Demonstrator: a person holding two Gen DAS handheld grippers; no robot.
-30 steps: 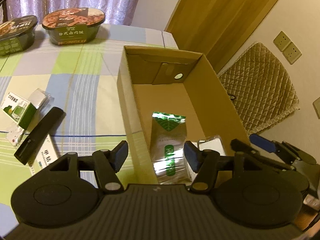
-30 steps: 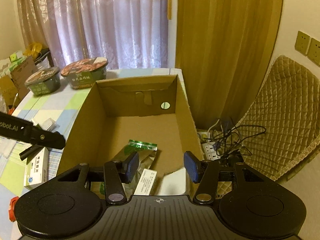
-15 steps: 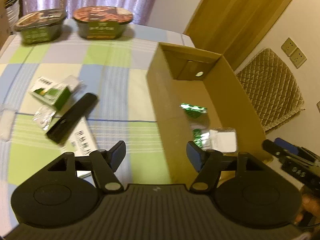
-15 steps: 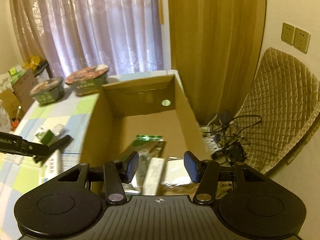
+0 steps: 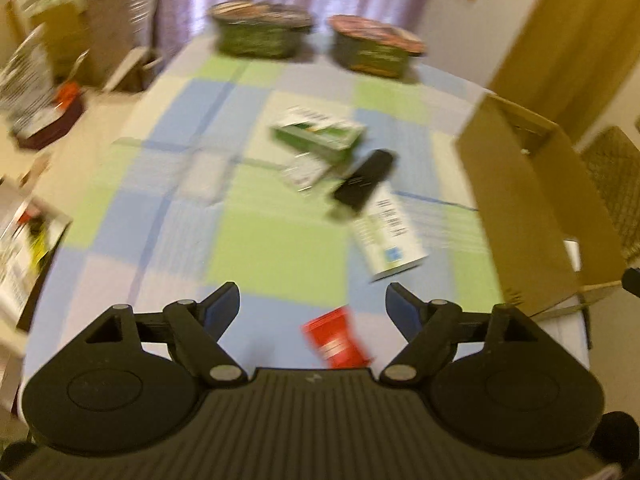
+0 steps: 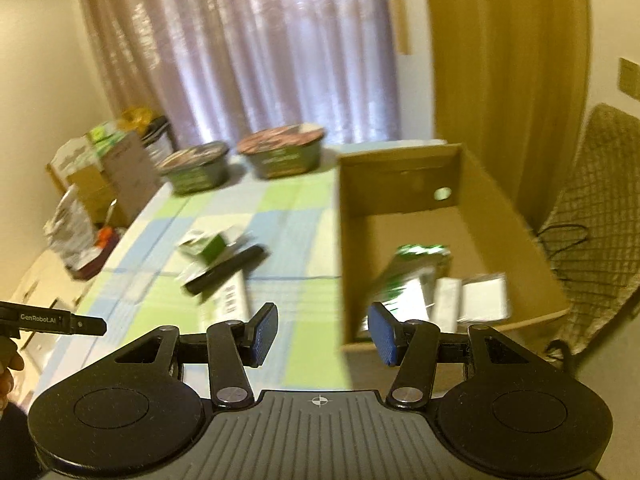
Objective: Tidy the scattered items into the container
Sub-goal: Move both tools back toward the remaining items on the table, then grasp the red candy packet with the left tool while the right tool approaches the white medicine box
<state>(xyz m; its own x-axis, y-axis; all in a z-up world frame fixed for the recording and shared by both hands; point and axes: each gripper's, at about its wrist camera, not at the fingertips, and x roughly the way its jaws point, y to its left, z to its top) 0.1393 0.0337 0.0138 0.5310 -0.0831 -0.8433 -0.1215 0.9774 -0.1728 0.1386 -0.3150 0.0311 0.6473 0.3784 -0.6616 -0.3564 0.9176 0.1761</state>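
Holding both empty: my left hand-held gripper (image 5: 313, 305) has its jaws spread wide with nothing between them, above the checked counter (image 5: 276, 256). Just ahead of it lies a red packet (image 5: 335, 340), blurred. Further out sit a white medicine box (image 5: 389, 236), a black bar-shaped item (image 5: 366, 183) resting partly on it, a green-and-white box (image 5: 320, 138) and a small foil strip (image 5: 306, 172) beside that.

My right hand-held gripper (image 6: 323, 335) is also spread and empty, straddling the near left corner of the cardboard box (image 6: 452, 224). Inside I can see a green foil pouch (image 6: 412, 276), a white flat pack (image 6: 484, 296) and one more pale pack, too blurred to name.

Progress, by my read: roughly a third done. Three things are boxed; five small ones are left on the counter. Two instant noodle bowls (image 5: 260, 34) (image 5: 374, 46) stand at the far edge; I can't tell if they count.
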